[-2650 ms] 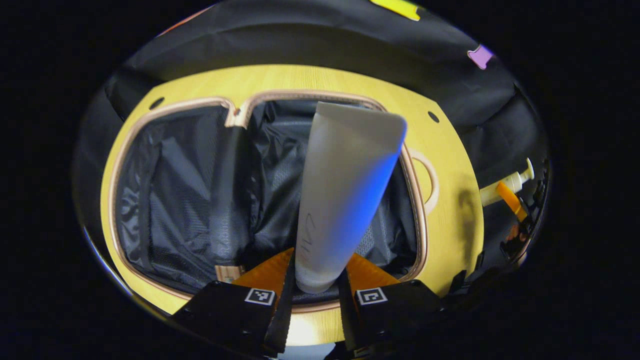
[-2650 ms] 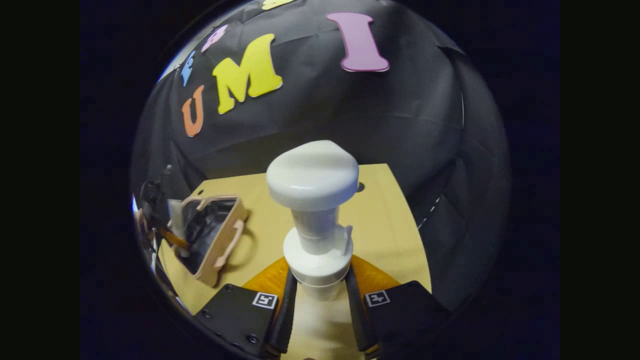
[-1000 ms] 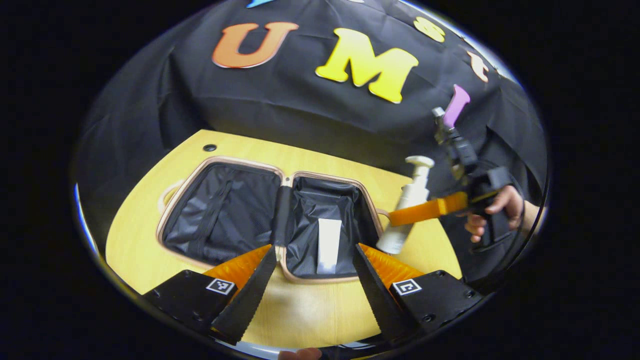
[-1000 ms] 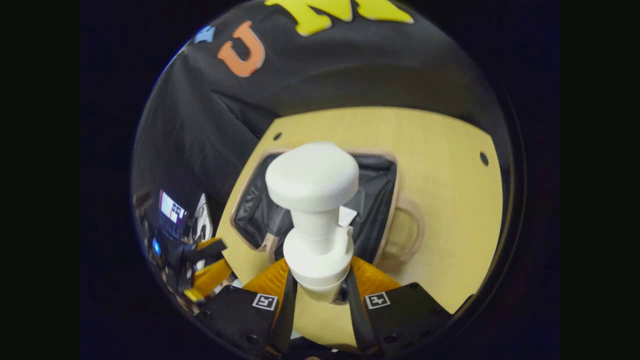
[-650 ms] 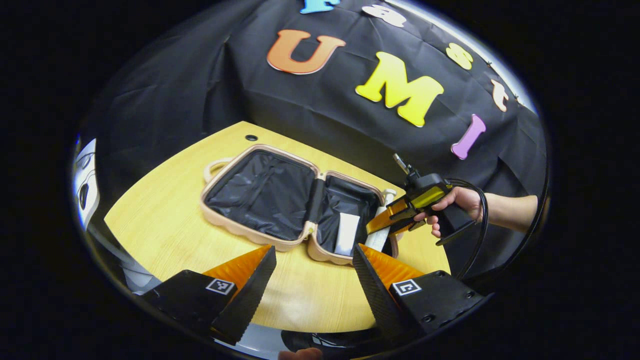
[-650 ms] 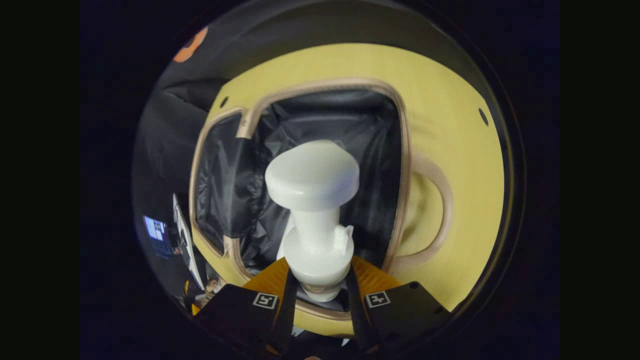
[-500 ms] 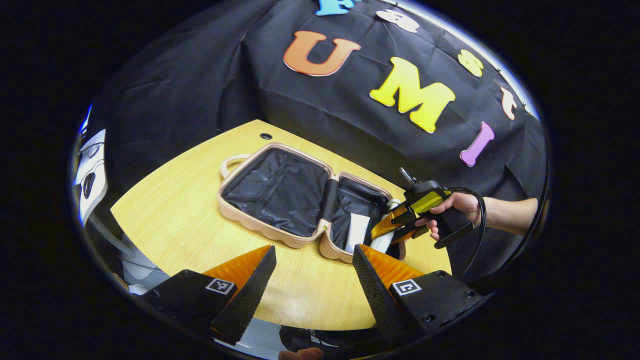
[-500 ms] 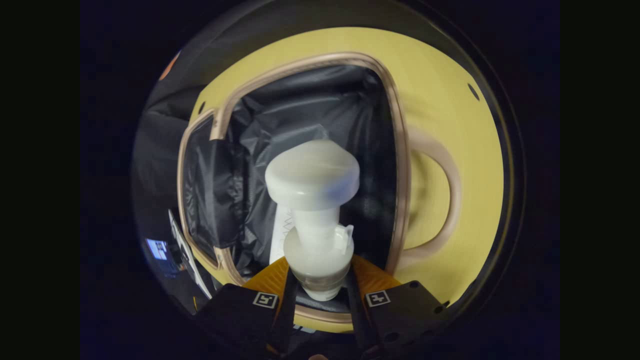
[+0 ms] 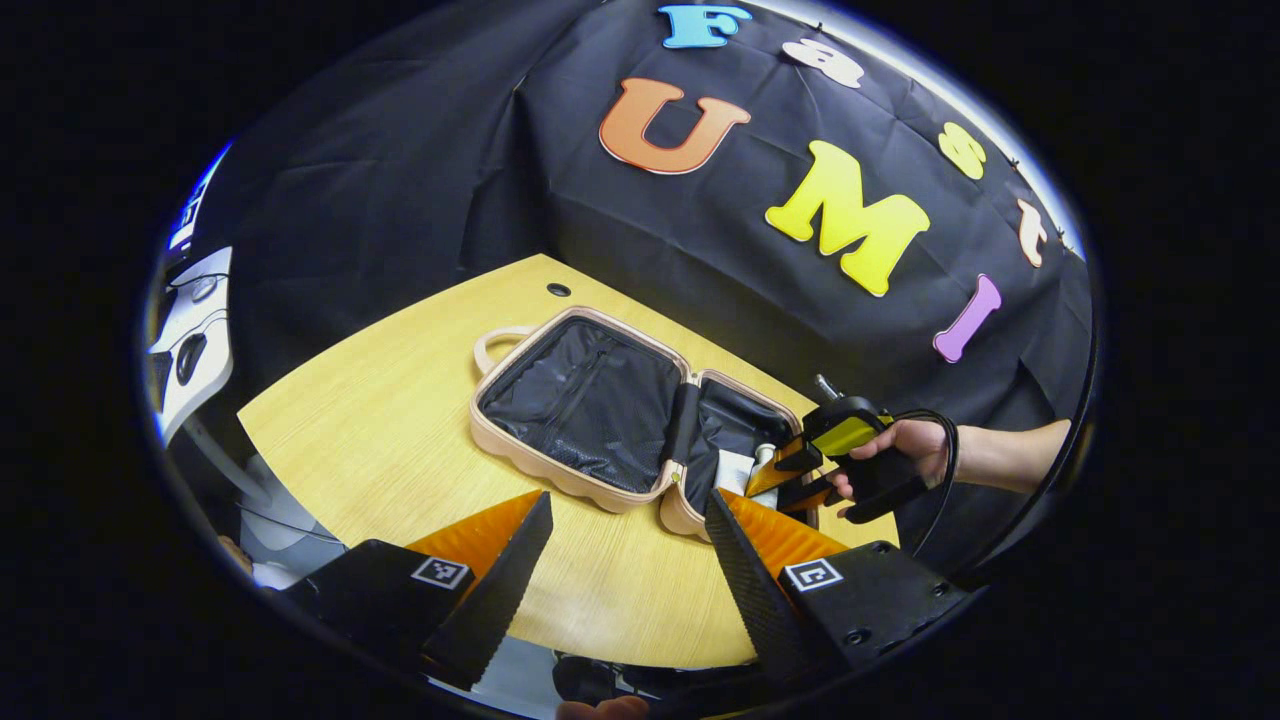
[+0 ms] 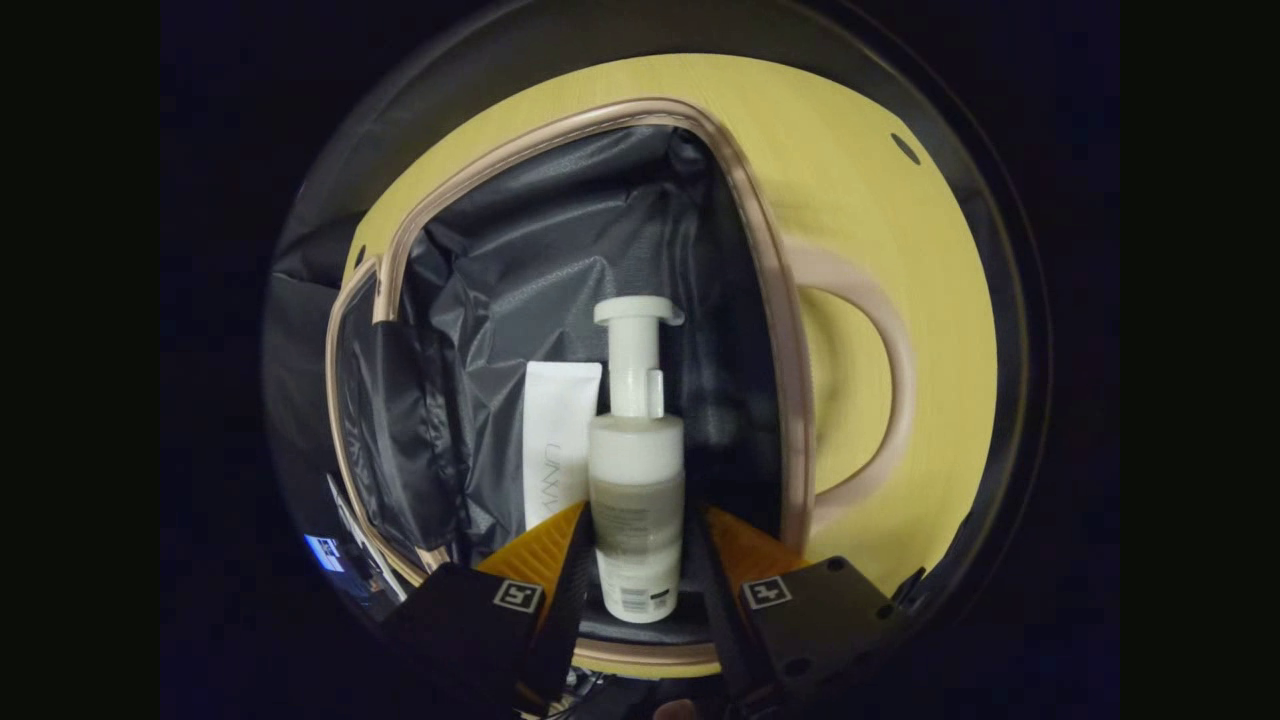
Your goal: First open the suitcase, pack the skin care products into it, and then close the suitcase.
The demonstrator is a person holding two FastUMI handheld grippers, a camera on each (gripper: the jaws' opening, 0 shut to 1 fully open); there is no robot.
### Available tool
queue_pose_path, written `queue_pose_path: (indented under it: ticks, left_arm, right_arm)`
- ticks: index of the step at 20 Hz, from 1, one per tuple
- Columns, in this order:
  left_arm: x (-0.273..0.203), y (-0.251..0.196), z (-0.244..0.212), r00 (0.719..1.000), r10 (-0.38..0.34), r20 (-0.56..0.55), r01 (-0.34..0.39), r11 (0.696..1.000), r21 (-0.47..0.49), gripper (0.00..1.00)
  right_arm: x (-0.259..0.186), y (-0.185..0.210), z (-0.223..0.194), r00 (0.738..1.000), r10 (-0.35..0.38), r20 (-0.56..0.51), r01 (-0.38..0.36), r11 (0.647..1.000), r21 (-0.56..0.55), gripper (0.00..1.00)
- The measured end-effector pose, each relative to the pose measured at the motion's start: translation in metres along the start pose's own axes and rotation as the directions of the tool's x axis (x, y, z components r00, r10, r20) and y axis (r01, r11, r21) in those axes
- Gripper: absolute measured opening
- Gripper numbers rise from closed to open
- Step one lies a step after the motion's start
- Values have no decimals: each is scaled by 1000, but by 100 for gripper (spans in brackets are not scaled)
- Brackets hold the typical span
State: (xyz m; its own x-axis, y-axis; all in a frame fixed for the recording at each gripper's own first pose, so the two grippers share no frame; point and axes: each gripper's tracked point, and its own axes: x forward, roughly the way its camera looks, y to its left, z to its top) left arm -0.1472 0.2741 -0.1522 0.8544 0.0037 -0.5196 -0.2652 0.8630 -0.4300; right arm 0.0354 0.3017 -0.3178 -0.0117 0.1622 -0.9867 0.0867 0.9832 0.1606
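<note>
Yellow tabletop (image 9: 380,420) carries the open suitcase (image 9: 560,395). Inside its right half, beside the tube (image 10: 556,440), lies the pump bottle (image 10: 634,470); the right gripper (image 10: 634,580) seems barely loosened around it, while the left gripper (image 9: 625,560) gapes wide, empty. Withdrawing crookedly could drag the bottle out.

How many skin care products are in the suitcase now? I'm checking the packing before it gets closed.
2: a tube lying in the suitcase half with the right gripper, and a pump bottle beside it. Folds may hide others.
</note>
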Motion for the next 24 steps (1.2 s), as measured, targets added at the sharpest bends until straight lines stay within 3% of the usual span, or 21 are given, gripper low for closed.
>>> queue_pose_path:
  ticks: [2, 5, 6, 7, 8, 9, 10, 13, 15, 17, 20, 24]
  left_arm:
    - [4, 4, 8, 1000, 12, 14, -11, 1000, -8, 98]
    - [22, 24, 21, 999, 29, 40, -27, 999, -33, 99]
    - [31, 36, 24, 999, 35, 42, -33, 998, -53, 99]
    - [40, 46, 30, 998, 33, 51, -29, 996, -79, 98]
    - [50, 56, 34, 998, 35, 56, -29, 994, -105, 99]
    - [59, 67, 41, 997, 38, 64, -29, 992, -126, 98]
    - [71, 79, 51, 995, 39, 89, -27, 990, -142, 98]
    - [116, 121, 77, 990, 65, 122, -38, 978, -207, 98]
    - [152, 135, 86, 993, 43, 106, -10, 955, -297, 98]
    - [179, 150, 93, 994, 9, 104, 35, 913, -407, 98]
    - [216, 174, 84, 998, -30, 61, 58, 846, -530, 96]
    - [237, 170, 76, 989, -138, 45, 136, 774, -619, 94]
  right_arm:
    - [-8, 1, 0, 1000, 8, 18, -7, 1000, -20, 59]
    - [-39, 10, -8, 994, 93, 63, -87, 993, -83, 69]
    - [-51, 10, -10, 989, 121, 87, -110, 986, -123, 63]
    - [-62, 10, -11, 980, 155, 122, -133, 976, -170, 69]
    - [-77, 8, -9, 968, 189, 168, -149, 963, -224, 63]
    - [-93, 6, -8, 947, 223, 230, -158, 950, -269, 69]
    - [-112, 2, -3, 913, 259, 314, -159, 937, -310, 69]
    - [-169, -10, 2, 797, 344, 496, -117, 894, -432, 68]
    - [-199, -27, -4, 735, 375, 565, -95, 882, -462, 68]
    - [-219, -47, -13, 695, 387, 606, -94, 884, -457, 69]
    - [-230, -76, -25, 674, 361, 644, -80, 903, -423, 69]
    - [-235, -98, -25, 662, 317, 679, -10, 910, -415, 69]
